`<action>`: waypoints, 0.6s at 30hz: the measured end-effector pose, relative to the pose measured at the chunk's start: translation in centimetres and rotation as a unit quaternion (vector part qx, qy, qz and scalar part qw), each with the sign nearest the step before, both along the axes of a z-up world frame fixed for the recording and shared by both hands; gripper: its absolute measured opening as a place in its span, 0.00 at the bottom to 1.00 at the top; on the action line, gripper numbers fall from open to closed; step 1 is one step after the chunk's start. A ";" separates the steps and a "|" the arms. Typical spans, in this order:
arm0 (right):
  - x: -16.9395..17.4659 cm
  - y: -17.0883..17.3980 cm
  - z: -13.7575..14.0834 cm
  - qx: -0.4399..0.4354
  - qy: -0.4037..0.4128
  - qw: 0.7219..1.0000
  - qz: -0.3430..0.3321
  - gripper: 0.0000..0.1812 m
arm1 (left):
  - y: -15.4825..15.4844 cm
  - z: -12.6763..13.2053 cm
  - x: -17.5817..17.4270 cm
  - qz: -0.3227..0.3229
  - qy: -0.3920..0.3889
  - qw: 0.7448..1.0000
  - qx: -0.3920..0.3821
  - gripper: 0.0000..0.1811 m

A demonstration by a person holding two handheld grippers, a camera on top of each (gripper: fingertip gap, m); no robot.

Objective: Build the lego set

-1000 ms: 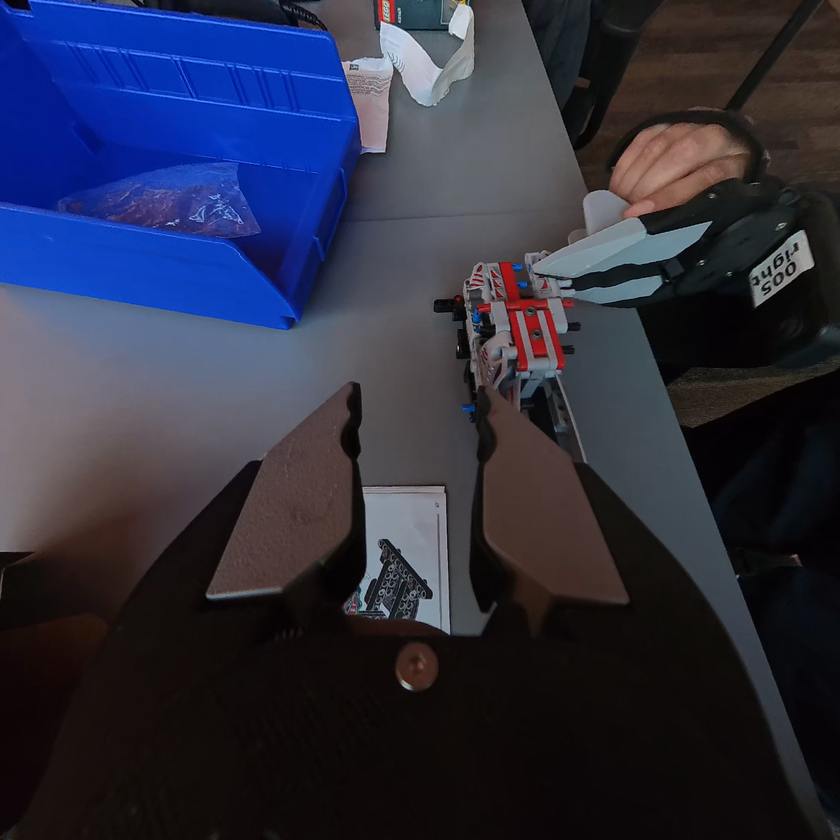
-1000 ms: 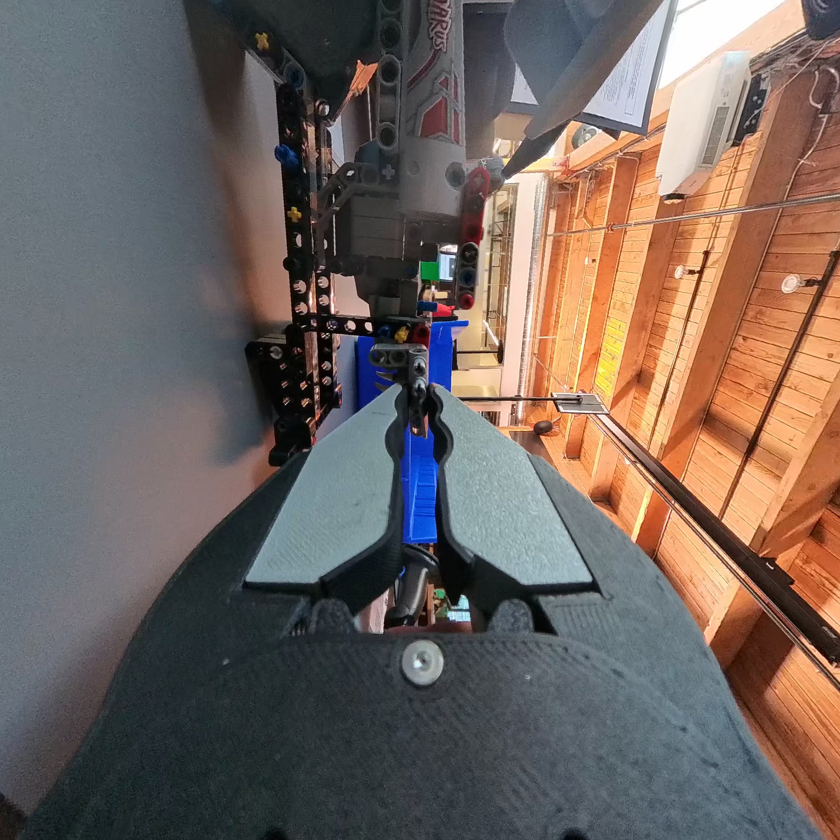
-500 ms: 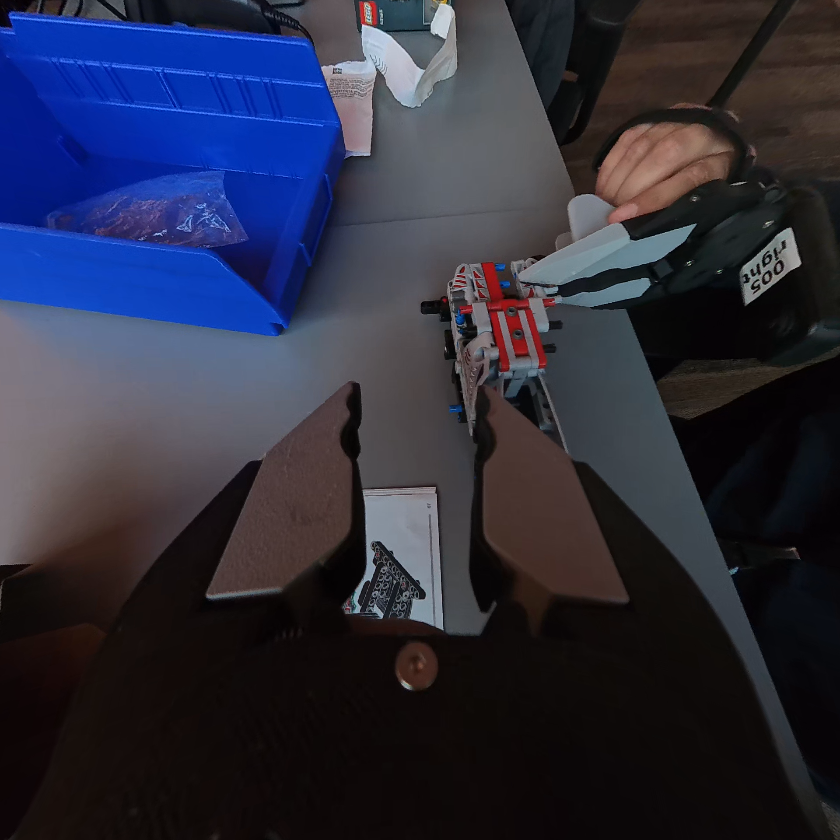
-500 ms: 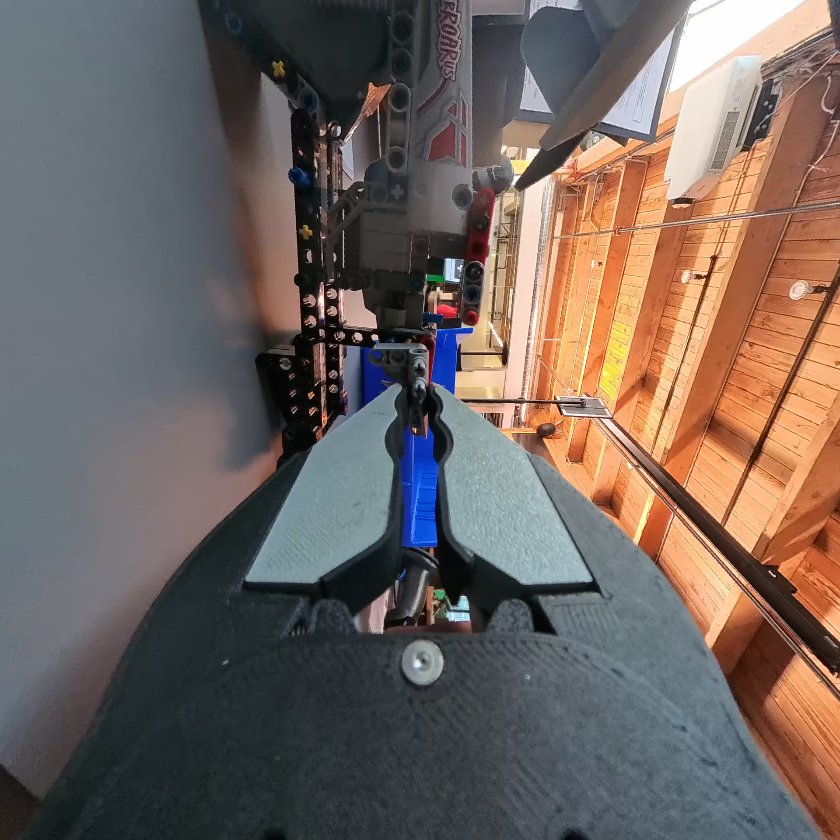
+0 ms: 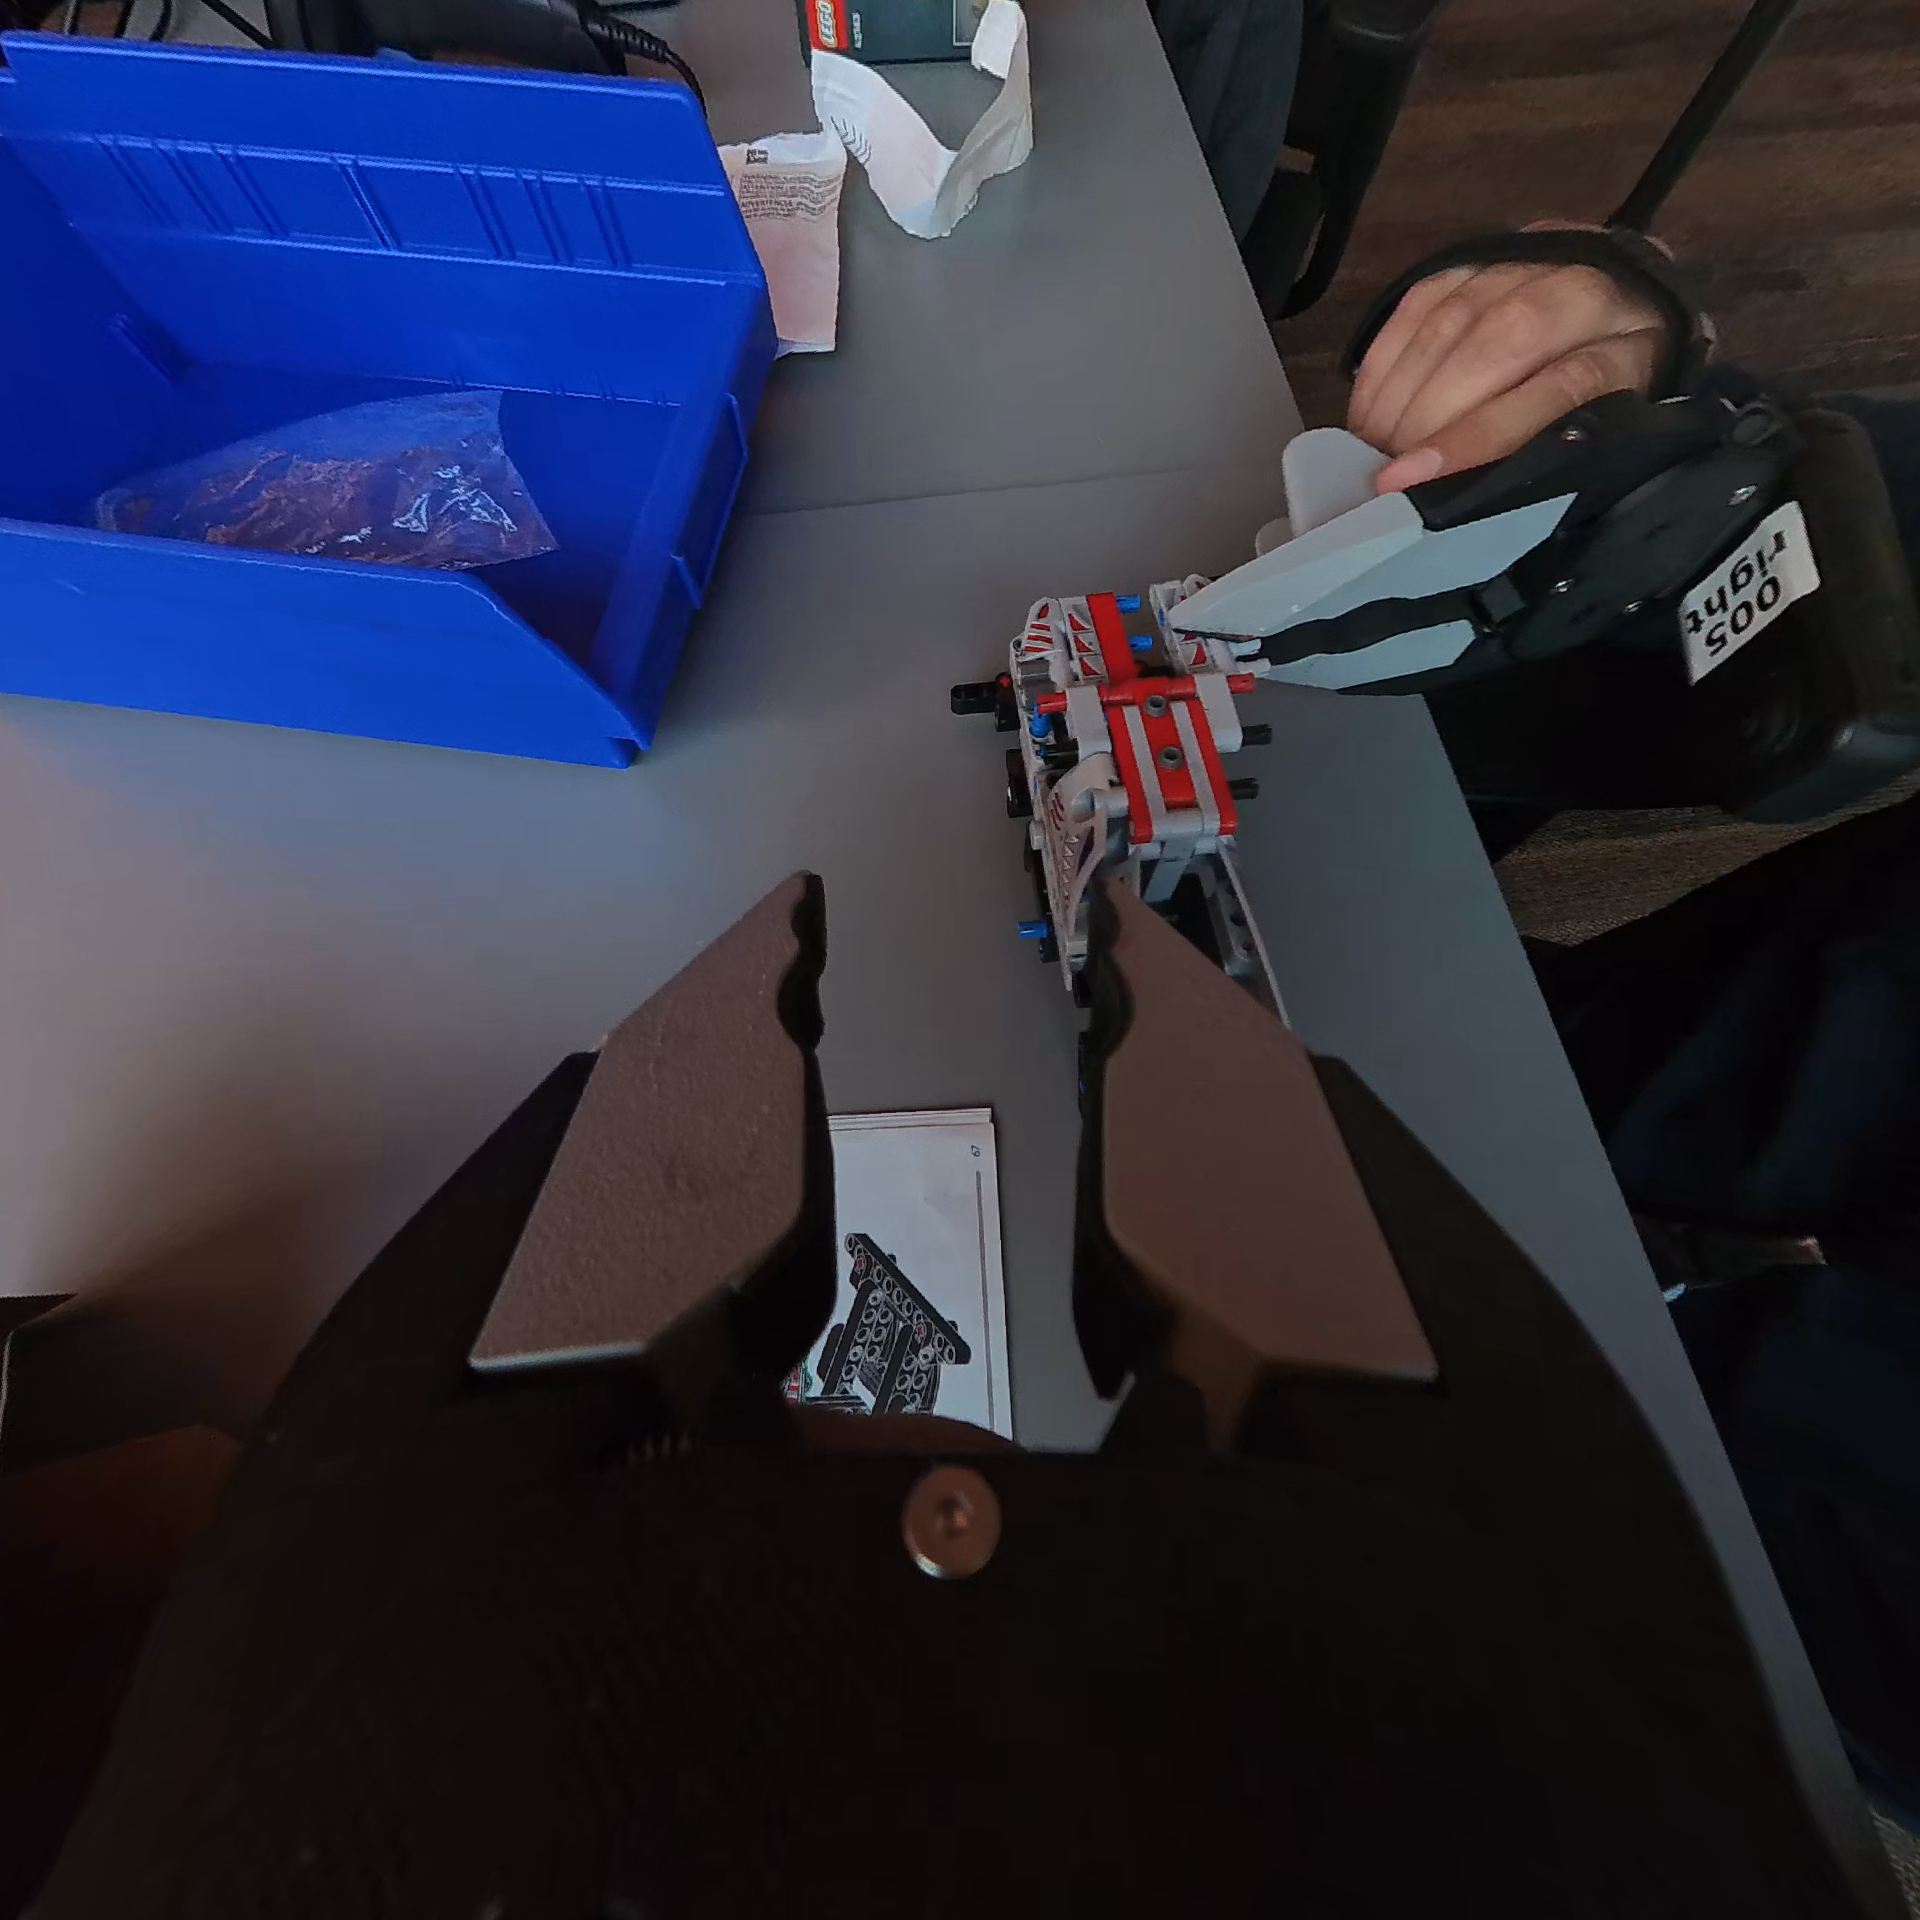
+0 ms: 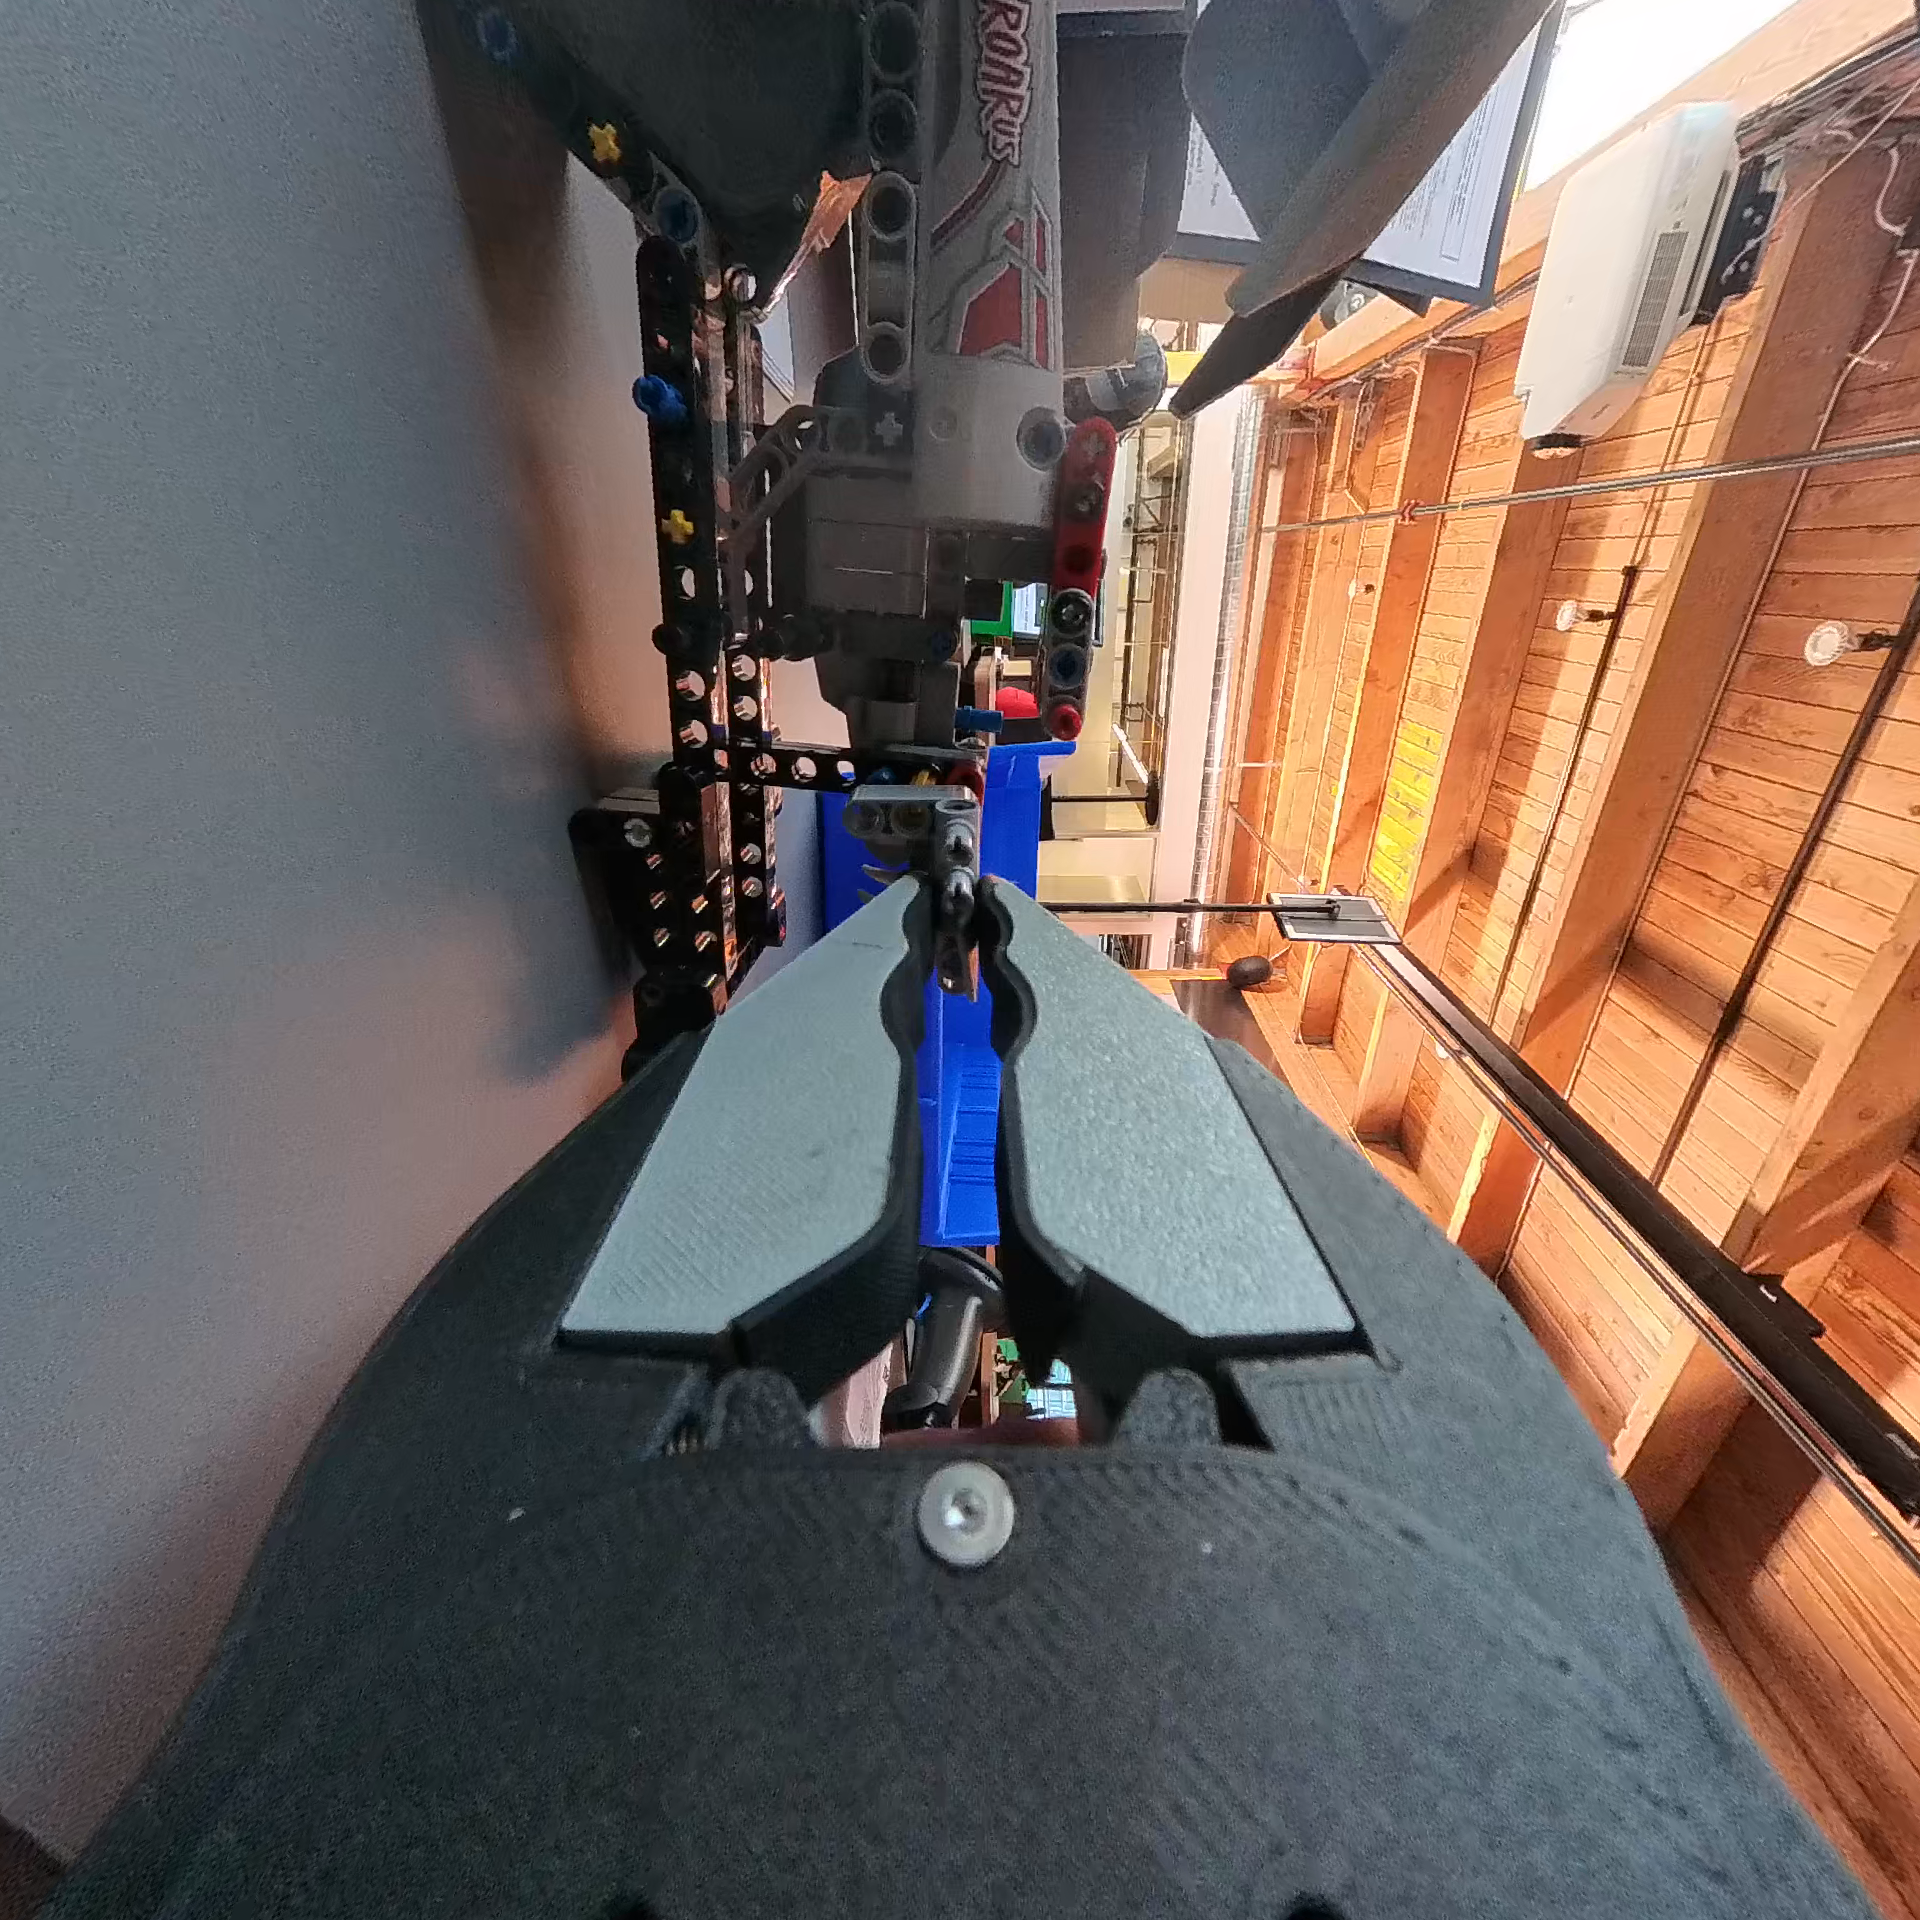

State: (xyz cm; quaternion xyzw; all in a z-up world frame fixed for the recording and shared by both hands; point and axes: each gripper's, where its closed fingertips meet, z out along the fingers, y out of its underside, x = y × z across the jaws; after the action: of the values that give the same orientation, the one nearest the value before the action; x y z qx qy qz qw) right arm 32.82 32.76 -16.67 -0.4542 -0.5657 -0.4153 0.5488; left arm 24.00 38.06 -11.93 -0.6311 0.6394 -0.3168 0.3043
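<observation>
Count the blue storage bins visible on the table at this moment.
1. The blue bin sits on the grey table at the far left in the left wrist view, a clear bag of parts inside it. Part of it shows behind the right gripper. Others may lie out of frame.

1. The table (image 5: 416, 987) looks like smooth matt grey laminate, barely any shine.
2. The blue bin (image 5: 364, 260) is hard plastic with a slight gloss, and there's a crinkly clear plastic bag (image 5: 322, 499) in it catching the light.
3. The lego model (image 5: 1132, 758) is shiny moulded plastic in red, grey and black.
4. The left gripper (image 5: 961, 935) has grainy matt fingers; the right gripper (image 6: 951, 914) is rough printed-looking plastic too, with a bright metal screw (image 6: 964, 1513).
5. The instruction booklet (image 5: 920, 1268) is plain paper.
6. The wall planks (image 6: 1558, 727) are warm bare wood.
</observation>
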 end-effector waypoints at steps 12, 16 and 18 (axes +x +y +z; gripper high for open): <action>0.8 0.2 0.1 0.003 0.000 1.000 -0.015 0.02 | -0.1 0.0 0.0 -0.003 0.002 1.000 0.004 0.27; 1.1 0.2 0.5 0.013 0.005 1.000 -0.025 0.02 | -0.1 0.1 0.0 -0.001 0.001 1.000 0.004 0.27; 1.3 0.0 0.9 0.019 0.011 0.999 -0.028 0.02 | -0.4 0.8 0.2 -0.001 -0.013 1.000 0.002 0.27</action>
State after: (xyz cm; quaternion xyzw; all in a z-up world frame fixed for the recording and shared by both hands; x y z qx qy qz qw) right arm 34.13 32.76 -15.81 -0.4643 -0.5385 -0.4361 0.5516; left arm 24.23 37.65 -11.15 -0.6258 0.6366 -0.3238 0.3135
